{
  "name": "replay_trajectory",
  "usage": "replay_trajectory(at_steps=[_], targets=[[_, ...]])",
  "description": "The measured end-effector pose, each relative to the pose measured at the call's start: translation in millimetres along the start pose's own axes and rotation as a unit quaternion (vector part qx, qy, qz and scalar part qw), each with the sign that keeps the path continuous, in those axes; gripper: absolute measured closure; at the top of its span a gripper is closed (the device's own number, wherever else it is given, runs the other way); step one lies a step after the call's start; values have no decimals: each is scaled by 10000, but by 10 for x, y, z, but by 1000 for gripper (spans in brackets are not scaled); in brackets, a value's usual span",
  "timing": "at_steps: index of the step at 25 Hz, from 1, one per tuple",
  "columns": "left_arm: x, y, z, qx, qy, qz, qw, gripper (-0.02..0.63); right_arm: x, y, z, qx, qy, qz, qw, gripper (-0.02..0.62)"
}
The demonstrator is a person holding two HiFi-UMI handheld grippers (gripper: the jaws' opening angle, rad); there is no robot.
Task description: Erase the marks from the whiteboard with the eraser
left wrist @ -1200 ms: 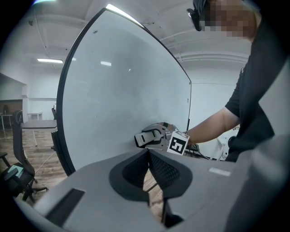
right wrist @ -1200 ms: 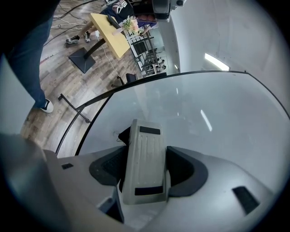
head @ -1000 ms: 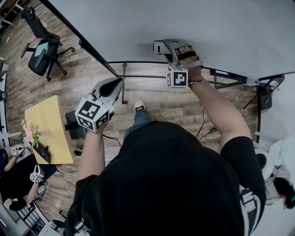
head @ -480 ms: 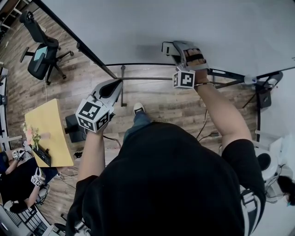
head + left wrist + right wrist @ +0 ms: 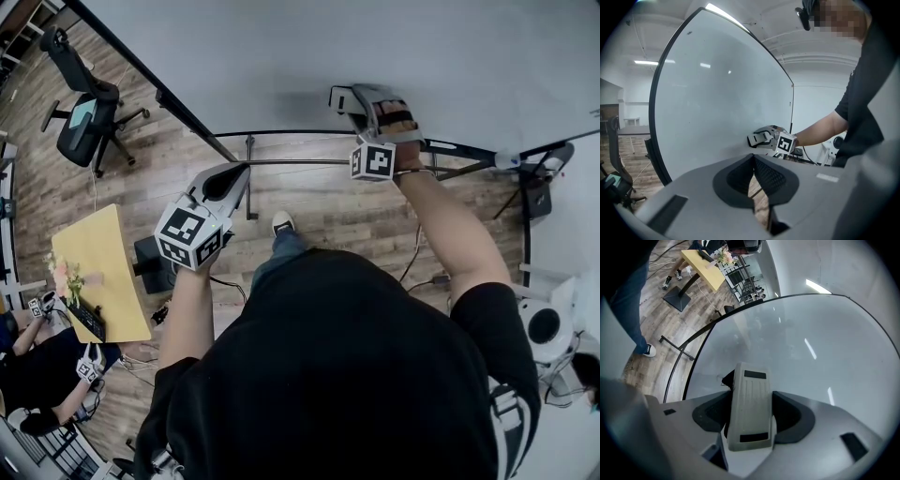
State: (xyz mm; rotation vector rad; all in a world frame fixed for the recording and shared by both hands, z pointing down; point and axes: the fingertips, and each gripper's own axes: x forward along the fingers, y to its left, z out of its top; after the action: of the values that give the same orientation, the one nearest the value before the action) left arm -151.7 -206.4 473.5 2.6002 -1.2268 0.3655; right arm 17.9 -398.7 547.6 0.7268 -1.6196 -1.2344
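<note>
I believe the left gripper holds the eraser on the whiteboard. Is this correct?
Not quite. It is the right gripper that holds the eraser on the whiteboard. The right gripper view shows the eraser between its jaws. In the left gripper view, the left gripper is shut on nothing.

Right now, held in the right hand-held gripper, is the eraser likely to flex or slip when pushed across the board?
Probably stiff: the eraser shows a ribbed, hard-looking plastic shell. Slip seems unlikely, since the right hand-held gripper clamps both its long sides. It should glide easily on the smooth whiteboard.
</note>
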Motion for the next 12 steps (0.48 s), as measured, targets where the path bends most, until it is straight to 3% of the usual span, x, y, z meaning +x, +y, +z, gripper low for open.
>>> replay_trajectory(at_steps=[6, 12], targets=[[-24, -9, -2, -30, -12, -16, 10000, 595, -46, -10, 51, 180, 11, 46, 9998, 333], [-16, -95, 24, 24, -28, -58, 10000, 595, -173, -42, 9, 693, 51, 135, 9975, 334]])
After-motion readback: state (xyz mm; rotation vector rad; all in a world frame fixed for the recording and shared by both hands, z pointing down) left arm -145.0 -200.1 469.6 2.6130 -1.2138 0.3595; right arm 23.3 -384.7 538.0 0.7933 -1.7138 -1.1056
